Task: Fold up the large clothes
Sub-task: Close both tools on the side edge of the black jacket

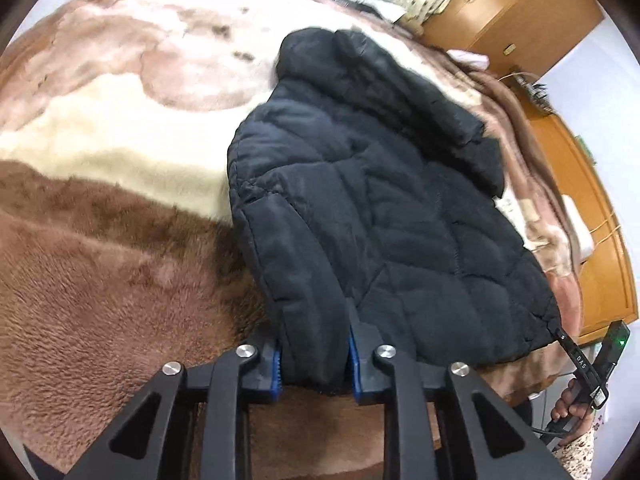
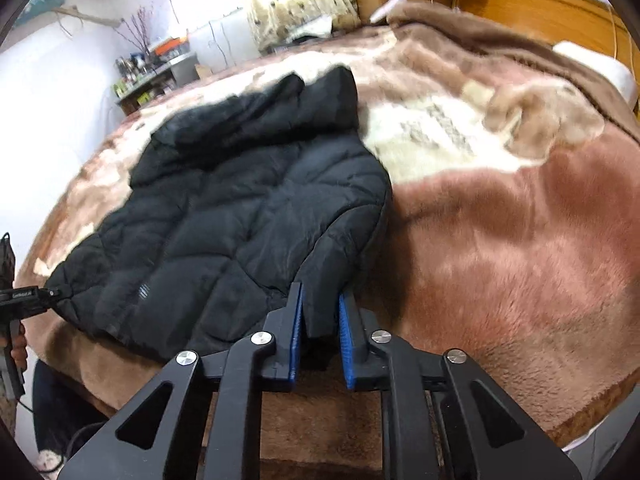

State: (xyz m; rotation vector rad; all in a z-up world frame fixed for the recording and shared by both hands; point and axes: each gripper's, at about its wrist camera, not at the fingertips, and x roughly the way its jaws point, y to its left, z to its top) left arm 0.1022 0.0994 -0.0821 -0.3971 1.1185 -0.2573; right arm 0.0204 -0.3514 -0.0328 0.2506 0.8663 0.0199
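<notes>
Item: black quilted puffer jacket with hood [image 1: 380,200], lying flat on a plush brown, pink and cream blanket [image 1: 120,240] that covers a bed; hood at the far end, hem at the near edge.

Left gripper [image 1: 314,364]: black with blue ribbed pads, jaws narrowed onto a thick fold of the jacket's hem corner, pads pressing the fabric.

Right gripper [image 2: 320,340]: same build, jaws narrowed onto the opposite hem corner, fabric pinched between the pads.

Left wrist view only: orange-brown wooden cabinet [image 1: 516,12] beyond the jacket's hood; person's hand [image 1: 570,404] on the other gripper's handle.

Right wrist view only: cluttered shelf with bottles [image 2: 152,72] beyond the jacket; wooden headboard [image 2: 552,8].
</notes>
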